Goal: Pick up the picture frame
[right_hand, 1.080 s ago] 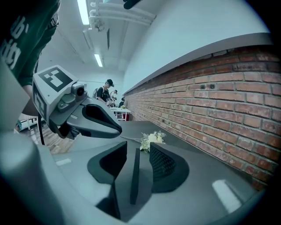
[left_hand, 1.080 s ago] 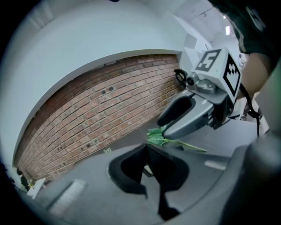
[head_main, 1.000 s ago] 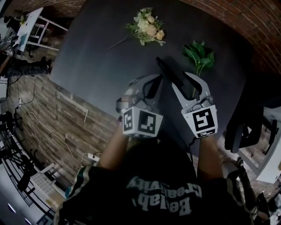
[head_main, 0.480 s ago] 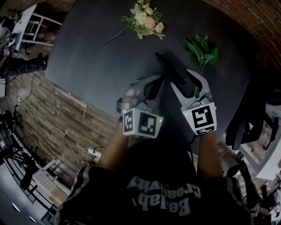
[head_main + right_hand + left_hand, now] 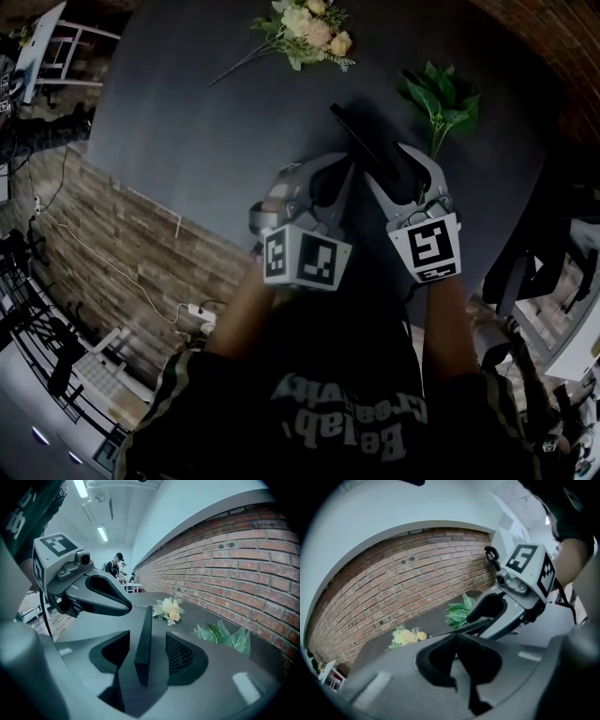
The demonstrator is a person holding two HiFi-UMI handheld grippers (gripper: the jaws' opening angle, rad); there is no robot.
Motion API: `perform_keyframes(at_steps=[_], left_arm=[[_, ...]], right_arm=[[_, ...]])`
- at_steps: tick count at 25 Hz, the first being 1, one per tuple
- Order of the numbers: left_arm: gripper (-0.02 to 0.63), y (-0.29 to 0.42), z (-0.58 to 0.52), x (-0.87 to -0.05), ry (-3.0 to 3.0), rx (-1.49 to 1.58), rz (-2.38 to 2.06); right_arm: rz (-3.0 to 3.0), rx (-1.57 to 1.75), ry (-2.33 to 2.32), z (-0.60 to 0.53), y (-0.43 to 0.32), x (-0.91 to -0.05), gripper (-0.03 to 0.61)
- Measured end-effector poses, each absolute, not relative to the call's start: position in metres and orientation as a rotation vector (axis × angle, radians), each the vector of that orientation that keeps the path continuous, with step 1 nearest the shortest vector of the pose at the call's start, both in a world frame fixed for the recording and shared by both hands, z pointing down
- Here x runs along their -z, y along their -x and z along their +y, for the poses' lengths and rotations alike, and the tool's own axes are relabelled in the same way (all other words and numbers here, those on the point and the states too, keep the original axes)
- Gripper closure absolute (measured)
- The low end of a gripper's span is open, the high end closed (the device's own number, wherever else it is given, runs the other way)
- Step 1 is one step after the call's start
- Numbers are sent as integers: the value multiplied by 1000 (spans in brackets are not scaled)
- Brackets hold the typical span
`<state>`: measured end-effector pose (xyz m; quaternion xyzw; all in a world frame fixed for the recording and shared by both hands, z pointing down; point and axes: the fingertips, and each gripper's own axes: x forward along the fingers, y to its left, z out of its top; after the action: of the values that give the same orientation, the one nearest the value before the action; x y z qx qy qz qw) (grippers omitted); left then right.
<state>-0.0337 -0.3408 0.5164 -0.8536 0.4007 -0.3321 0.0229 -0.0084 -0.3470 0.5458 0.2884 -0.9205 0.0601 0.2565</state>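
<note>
Head view: flowers (image 5: 305,33), leafy sprig (image 5: 441,98) beyond picture frame (image 5: 361,141)

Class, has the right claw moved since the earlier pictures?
Yes: the right claw sits lower against the green leaves; jaws just opened, picture frame between them.

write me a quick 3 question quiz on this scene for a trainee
1. True or false: the right gripper's tongs are pressed against the picture frame.
2. In the head view, what lies on the table right of the flower bunch? A) leaf sprig B) mug C) scissors
3. What colour is the frame?
Key: 1 false, the tongs have just been opening and stand apart, frame between them untouched; 2 A; 3 black.
</note>
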Motion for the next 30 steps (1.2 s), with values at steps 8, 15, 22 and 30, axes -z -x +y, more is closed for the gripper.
perform_keyframes(at_steps=[8, 15, 22, 30], left_arm=[[611, 29, -350, -533, 2665, 1048, 1228], [611, 31, -352, -543, 2680, 1068, 1220], [611, 37, -350, -550, 2683, 1091, 1215], [611, 44, -345, -549, 2674, 1097, 1222]], right_arm=[[-2489, -222, -754, -351, 11, -574, 333], [-2490, -251, -736, -353, 18, -587, 333], [-2444, -113, -740, -353, 15, -589, 558], [-2445, -82, -743, -346, 19, -584, 560]])
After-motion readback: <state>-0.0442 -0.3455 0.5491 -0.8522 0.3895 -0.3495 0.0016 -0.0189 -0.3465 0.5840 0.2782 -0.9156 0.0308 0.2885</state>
